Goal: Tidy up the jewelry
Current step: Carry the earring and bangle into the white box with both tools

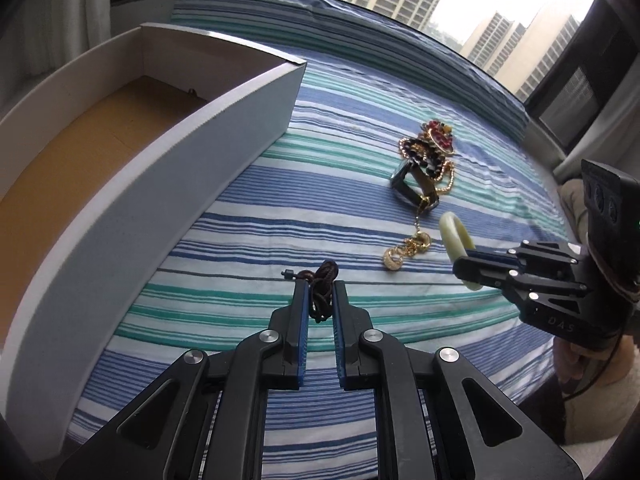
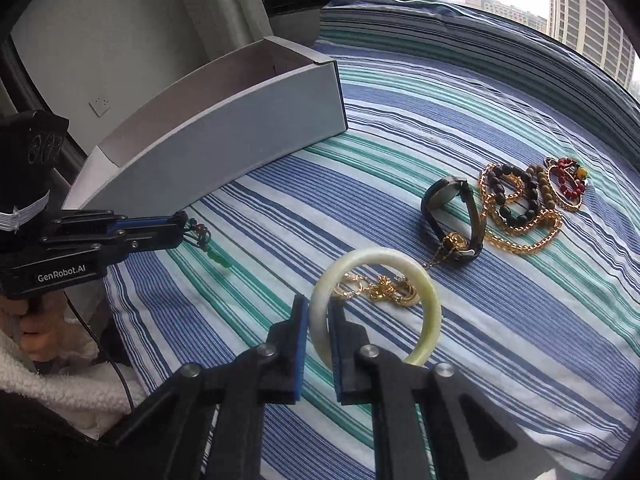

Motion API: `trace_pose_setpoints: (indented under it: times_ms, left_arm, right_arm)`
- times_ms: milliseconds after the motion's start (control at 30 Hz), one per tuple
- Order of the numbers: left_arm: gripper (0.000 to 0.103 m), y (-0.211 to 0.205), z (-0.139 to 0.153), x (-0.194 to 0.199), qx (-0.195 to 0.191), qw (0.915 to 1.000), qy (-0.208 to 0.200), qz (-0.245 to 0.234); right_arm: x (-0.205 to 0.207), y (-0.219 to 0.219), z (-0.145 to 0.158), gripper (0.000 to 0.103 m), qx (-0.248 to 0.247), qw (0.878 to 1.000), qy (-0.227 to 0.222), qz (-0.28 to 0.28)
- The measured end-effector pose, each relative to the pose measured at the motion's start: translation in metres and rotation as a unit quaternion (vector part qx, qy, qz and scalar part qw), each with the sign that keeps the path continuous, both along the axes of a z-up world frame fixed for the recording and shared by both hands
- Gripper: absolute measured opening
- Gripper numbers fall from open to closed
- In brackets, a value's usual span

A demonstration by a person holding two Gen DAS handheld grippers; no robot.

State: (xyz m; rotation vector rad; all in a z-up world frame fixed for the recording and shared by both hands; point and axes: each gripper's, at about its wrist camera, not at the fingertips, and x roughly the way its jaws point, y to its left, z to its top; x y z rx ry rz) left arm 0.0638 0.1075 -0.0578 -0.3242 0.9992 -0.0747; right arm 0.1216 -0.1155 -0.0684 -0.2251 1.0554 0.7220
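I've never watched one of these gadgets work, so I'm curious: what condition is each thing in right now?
Left gripper: jaws shut on the brown cord necklace.
Right gripper: jaws shut on the pale bangle.
Box: open, no lid; only a bare brown floor shows.
Watch: lying on the striped sheet, strap looped.
Gold chains and bead bracelets: heaped together beside the watch.

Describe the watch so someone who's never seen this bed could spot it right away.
On the striped bedspread, right of the white box, lies a jewelry pile. The watch sits at its near-left edge beside the gold chain: the only dark strap with a round face, standing on edge.
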Motion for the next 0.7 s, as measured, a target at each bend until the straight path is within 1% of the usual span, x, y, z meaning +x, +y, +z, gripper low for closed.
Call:
trace_pose_setpoints:
  times_ms: [100,200,300,400,467,533,600,700]
  left_arm:
    - [0.009,0.017,0.025,-0.019,-0.027,0.9995,-0.019,0.004]
    - [0.009,0.043,0.055,-0.04,-0.034,0.9982,-0.041,0.028]
    - [0.009,0.08,0.082,-0.062,-0.028,0.9948,-0.06,0.077]
    - [0.009,0.119,0.097,-0.081,0.004,0.9874,-0.068,0.143]
    - [0.009,0.144,0.097,-0.088,0.032,0.9801,-0.058,0.187]
    - [0.009,0.168,0.087,-0.092,0.047,0.9726,-0.035,0.225]
    - [0.009,0.189,0.072,-0.094,0.059,0.9646,-0.009,0.257]
    - [0.009,0.211,0.046,-0.094,0.06,0.9556,0.028,0.287]
  right_arm:
    - [-0.015,0.016,0.024,0.01,0.023,0.999,-0.018,0.013]
    - [-0.026,0.05,0.052,0.01,0.047,0.997,-0.044,0.051]
    - [-0.032,0.098,0.08,0.01,0.075,0.989,-0.071,0.104]
    - [-0.033,0.152,0.098,0.01,0.095,0.98,-0.086,0.155]
    - [-0.032,0.191,0.102,0.01,0.097,0.973,-0.096,0.187]
    - [-0.028,0.227,0.099,0.01,0.094,0.968,-0.094,0.211]
    - [-0.025,0.263,0.09,0.01,0.079,0.966,-0.091,0.229]
    - [-0.019,0.306,0.068,0.01,0.043,0.964,-0.084,0.248]
